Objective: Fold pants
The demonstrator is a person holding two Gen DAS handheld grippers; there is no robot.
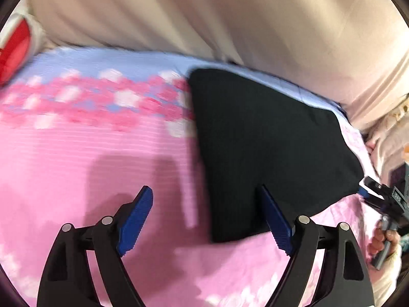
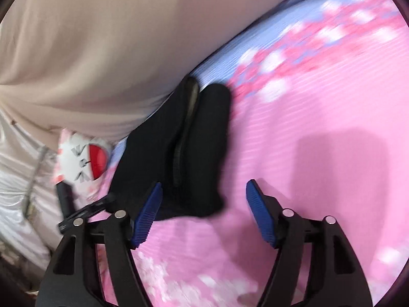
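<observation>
Two grippers sit nearest, both with blue-padded fingers spread wide and holding nothing. The left gripper [image 1: 207, 220] hangs over the pink bed sheet [image 1: 76, 153], its right finger [image 1: 277, 220] overlapping the near edge of the black pants [image 1: 268, 140]. The right gripper [image 2: 204, 212] is just short of the same pants [image 2: 179, 140], seen here as a thick folded bundle lying on the sheet [image 2: 319, 140]. The folded pants lie toward the far side of the bed, on the floral band of the sheet. Beyond them hangs a beige curtain [image 1: 204, 12]. A red-and-white cushion [image 2: 87, 158] lies at the bed's edge beside the curtain.
</observation>
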